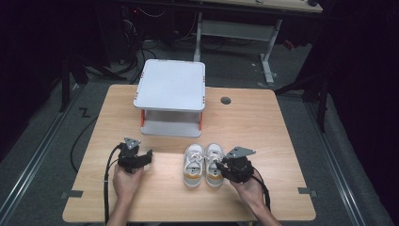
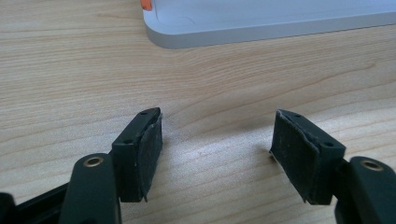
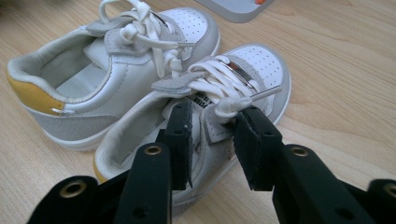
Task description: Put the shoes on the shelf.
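A pair of small white sneakers with grey suede and yellow heels stands side by side on the wooden table, toes pointing away: one shoe [image 1: 193, 165] [image 3: 116, 70] on the left, the other [image 1: 215, 157] [image 3: 254, 70] on the right. My right gripper [image 1: 220, 165] [image 3: 214, 140] straddles the right-hand shoe's side wall near its tongue. One jaw is inside the opening and one outside, with a gap at the pads, so the gripper is open. My left gripper [image 1: 147, 157] [image 2: 217, 149] rests low over bare wood to the left of the shoes, open with nothing between its pads.
A white two-tier stand [image 1: 171, 84] [image 2: 261, 23] with orange posts sits at the back middle of the table [image 1: 263, 122]. A round cable hole [image 1: 226, 100] lies to the stand's right. Dark floor, cables and another desk surround the table.
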Tool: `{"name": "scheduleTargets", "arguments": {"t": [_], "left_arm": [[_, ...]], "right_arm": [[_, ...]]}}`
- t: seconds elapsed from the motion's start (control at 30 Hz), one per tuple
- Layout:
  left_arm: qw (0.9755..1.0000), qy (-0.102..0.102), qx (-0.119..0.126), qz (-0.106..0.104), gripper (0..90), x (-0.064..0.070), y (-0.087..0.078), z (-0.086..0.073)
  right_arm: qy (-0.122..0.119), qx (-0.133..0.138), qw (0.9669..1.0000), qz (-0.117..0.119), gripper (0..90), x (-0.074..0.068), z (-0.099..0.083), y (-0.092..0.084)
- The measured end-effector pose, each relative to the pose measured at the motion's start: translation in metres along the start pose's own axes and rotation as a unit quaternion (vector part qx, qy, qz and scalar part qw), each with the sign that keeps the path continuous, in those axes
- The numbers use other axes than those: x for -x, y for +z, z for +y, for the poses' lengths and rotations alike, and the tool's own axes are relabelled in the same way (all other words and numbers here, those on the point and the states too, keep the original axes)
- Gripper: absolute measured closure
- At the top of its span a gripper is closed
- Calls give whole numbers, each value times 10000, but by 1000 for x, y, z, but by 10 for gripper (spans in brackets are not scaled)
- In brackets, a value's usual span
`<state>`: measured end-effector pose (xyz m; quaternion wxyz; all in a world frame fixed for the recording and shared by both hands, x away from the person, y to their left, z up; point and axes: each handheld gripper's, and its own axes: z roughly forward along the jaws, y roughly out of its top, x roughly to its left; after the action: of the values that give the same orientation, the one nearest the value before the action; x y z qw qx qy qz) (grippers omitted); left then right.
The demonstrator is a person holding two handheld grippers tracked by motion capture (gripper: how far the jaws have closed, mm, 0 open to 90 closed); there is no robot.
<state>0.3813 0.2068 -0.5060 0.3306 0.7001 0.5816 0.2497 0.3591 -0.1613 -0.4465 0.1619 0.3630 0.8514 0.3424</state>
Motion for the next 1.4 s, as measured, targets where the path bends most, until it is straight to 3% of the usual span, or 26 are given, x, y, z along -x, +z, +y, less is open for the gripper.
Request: {"name": "scheduleTargets", "arguments": {"t": [0.13, 0.23, 0.33, 0.43, 0.63, 0.73, 0.87, 1.1, 1.17, 1.27, 1.4], "left_arm": [[10000, 33, -30, 18, 339, 0, 0, 0], [10000, 55, -30, 32, 339, 1, 0, 0], [10000, 63, -24, 48, 339, 2, 0, 0], [9999, 78, -30, 57, 339, 2, 0, 0], [10000, 70, -33, 63, 331, 3, 0, 0], [9999, 90, -48, 67, 322, 4, 0, 0], [10000, 46, -31, 45, 322, 3, 0, 0], [9999, 0, -132, 102, 320, 7, -2, 1], [9998, -64, -194, 2, 340, 9, -5, 2], [9991, -96, -221, -362, 393, 10, -11, 2], [9984, -80, -223, -523, 441, 19, -20, 3]], "right_arm": [[213, 209, 9990, 319, 593, 7, -6, -2], [286, 515, 9979, 281, 586, 14, -12, -9], [523, 825, 9948, 273, 582, 28, -19, -18], [847, 930, 9920, -53, 575, 56, -29, -21], [1437, 565, 9845, -836, 538, 113, -50, -5], [1494, 441, 9804, -1204, 517, 130, -56, 1], [1567, 203, 9762, -1486, 480, 145, -66, 11], [1507, 216, 9765, -1528, 456, 151, -71, 12], [1507, 215, 9766, -1522, 452, 151, -71, 12], [1513, 212, 9765, -1519, 440, 151, -71, 12], [1506, 209, 9766, -1520, 430, 151, -71, 12]]}}
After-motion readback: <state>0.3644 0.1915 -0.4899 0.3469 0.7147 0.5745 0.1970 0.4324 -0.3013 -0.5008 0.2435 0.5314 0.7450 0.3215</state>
